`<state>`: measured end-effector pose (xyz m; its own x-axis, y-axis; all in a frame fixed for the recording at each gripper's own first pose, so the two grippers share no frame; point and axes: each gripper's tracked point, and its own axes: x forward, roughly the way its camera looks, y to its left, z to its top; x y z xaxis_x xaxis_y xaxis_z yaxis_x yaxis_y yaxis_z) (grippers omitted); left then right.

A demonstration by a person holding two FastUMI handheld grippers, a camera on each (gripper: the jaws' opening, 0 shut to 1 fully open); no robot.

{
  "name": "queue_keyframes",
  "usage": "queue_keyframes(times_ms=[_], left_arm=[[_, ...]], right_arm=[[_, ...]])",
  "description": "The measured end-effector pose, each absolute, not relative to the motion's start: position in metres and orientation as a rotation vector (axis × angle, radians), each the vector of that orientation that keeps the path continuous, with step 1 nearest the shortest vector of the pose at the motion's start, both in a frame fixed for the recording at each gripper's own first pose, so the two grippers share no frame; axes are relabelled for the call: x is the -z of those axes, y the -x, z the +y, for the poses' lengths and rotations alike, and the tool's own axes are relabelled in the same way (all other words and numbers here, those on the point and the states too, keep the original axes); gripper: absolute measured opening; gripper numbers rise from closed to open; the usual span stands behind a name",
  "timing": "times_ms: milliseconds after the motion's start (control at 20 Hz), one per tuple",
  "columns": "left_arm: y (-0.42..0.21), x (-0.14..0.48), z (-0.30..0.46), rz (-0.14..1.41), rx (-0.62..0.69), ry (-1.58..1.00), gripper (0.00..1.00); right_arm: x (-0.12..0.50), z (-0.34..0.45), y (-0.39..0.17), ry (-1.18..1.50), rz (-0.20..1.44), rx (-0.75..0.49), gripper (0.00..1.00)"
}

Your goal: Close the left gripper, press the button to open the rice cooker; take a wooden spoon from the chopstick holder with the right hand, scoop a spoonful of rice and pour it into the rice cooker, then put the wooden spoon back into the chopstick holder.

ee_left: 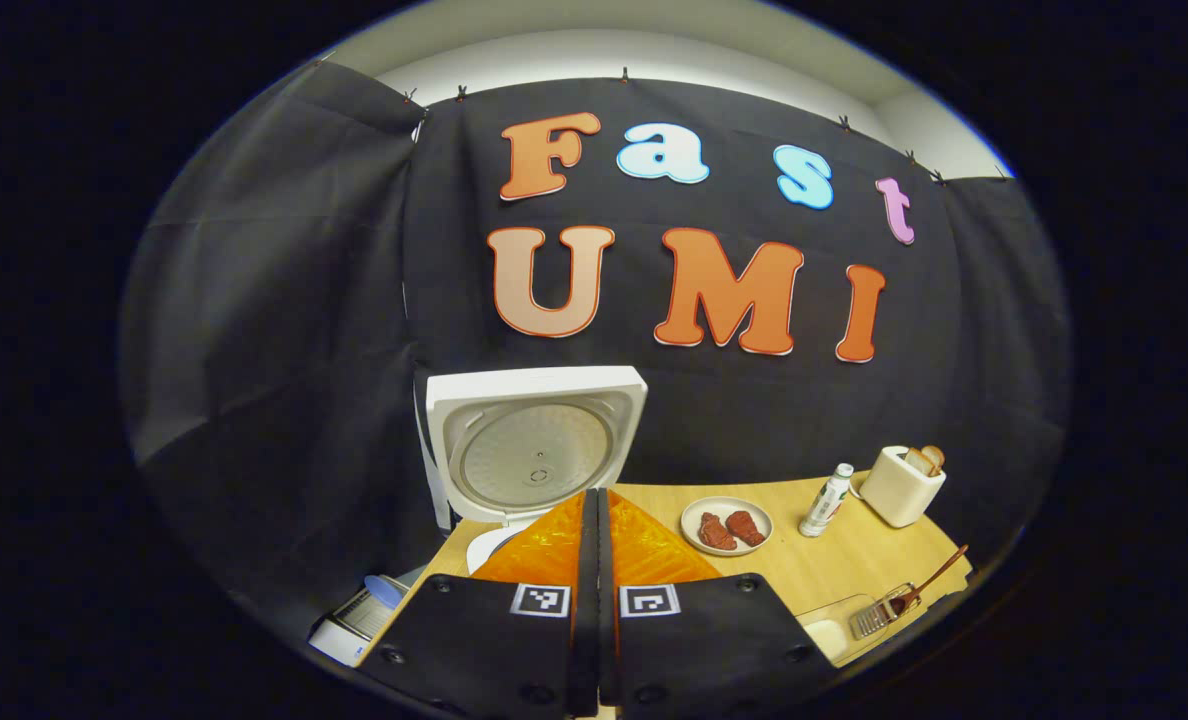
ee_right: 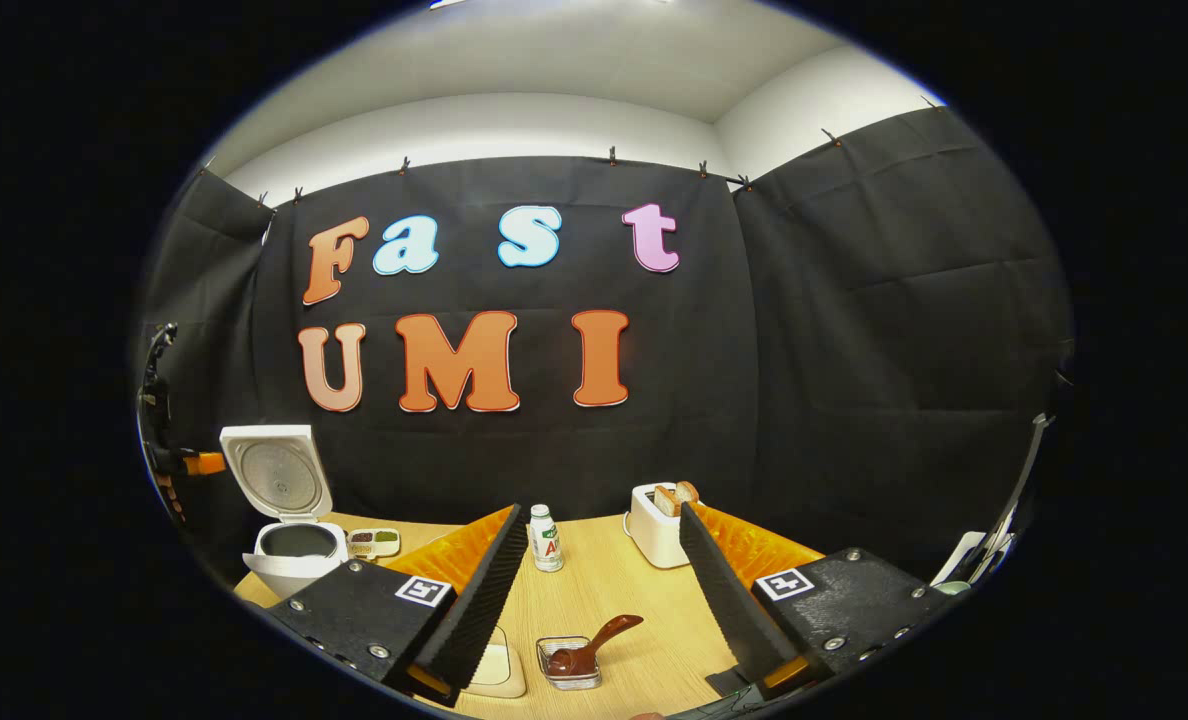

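The white rice cooker (ee_right: 294, 560) stands open at the table's left, its lid (ee_left: 534, 450) upright and the dark pot showing. My left gripper (ee_left: 596, 492) is shut with nothing between its fingers, pointing at the lid from just in front of it. My right gripper (ee_right: 602, 520) is open and empty above the table's near edge. The wooden spoon (ee_right: 594, 643) lies bowl-down in the small chopstick holder (ee_right: 567, 672) below and between the right fingers, untouched. In the left gripper view the spoon (ee_left: 939, 572) and holder (ee_left: 879, 612) sit far right. A pale rice container (ee_right: 499, 668) rests beside the holder.
On the wooden table (ee_right: 644, 620) stand a small bottle (ee_right: 545, 538), a white toaster (ee_right: 656, 522) with bread, and a little divided dish (ee_right: 374, 542) by the cooker. A plate (ee_left: 726, 505) with red meat pieces lies mid-table. A dark stand with an orange part (ee_right: 199, 463) is at far left.
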<state>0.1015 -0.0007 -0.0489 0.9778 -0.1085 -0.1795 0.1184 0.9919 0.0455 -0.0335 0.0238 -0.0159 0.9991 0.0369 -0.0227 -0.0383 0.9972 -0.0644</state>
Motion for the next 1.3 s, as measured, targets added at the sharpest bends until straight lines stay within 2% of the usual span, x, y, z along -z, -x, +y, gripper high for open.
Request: queue_keyframes(times_ms=[50,100,250,400,550,600,650,800,950,1000,1300], left_arm=[[-0.095,0.044,0.004,0.167,0.107,-0.058,0.05],[-0.091,0.038,0.011,0.153,0.085,-0.069,0.05],[-0.079,0.023,0.035,0.118,0.001,-0.125,0.05],[-0.061,0.010,0.033,0.096,0.009,-0.088,0.05],[-0.055,0.002,0.042,0.069,0.002,-0.066,0.46],[-0.051,-0.004,0.044,0.056,-0.005,-0.064,0.43],[-0.049,-0.011,0.042,0.042,0.000,-0.061,0.43],[-0.040,-0.019,0.042,0.015,0.004,-0.058,0.94],[-0.032,-0.031,0.046,-0.012,-0.032,-0.052,0.95],[-0.029,-0.033,0.047,-0.017,-0.037,-0.050,1.00],[-0.016,-0.050,0.053,-0.078,-0.067,-0.060,1.00]], right_arm=[[0.017,0.025,0.032,0.065,0.023,-0.041,1.00],[0.018,0.027,0.032,0.065,0.024,-0.045,0.95],[0.021,0.030,0.029,0.068,0.028,-0.054,0.95],[0.023,0.034,0.026,0.068,0.014,-0.075,0.95],[0.021,0.041,0.019,0.053,-0.034,-0.103,0.95],[0.025,0.038,0.016,0.060,-0.031,-0.099,1.00],[0.033,0.037,0.011,0.070,-0.019,-0.094,0.95],[0.054,0.034,0.002,0.075,0.026,-0.088,0.95],[0.080,0.025,-0.013,0.056,0.066,-0.071,0.95],[0.091,0.021,-0.018,0.054,0.082,-0.064,0.95],[0.157,0.002,-0.042,0.008,0.208,-0.034,0.95]])
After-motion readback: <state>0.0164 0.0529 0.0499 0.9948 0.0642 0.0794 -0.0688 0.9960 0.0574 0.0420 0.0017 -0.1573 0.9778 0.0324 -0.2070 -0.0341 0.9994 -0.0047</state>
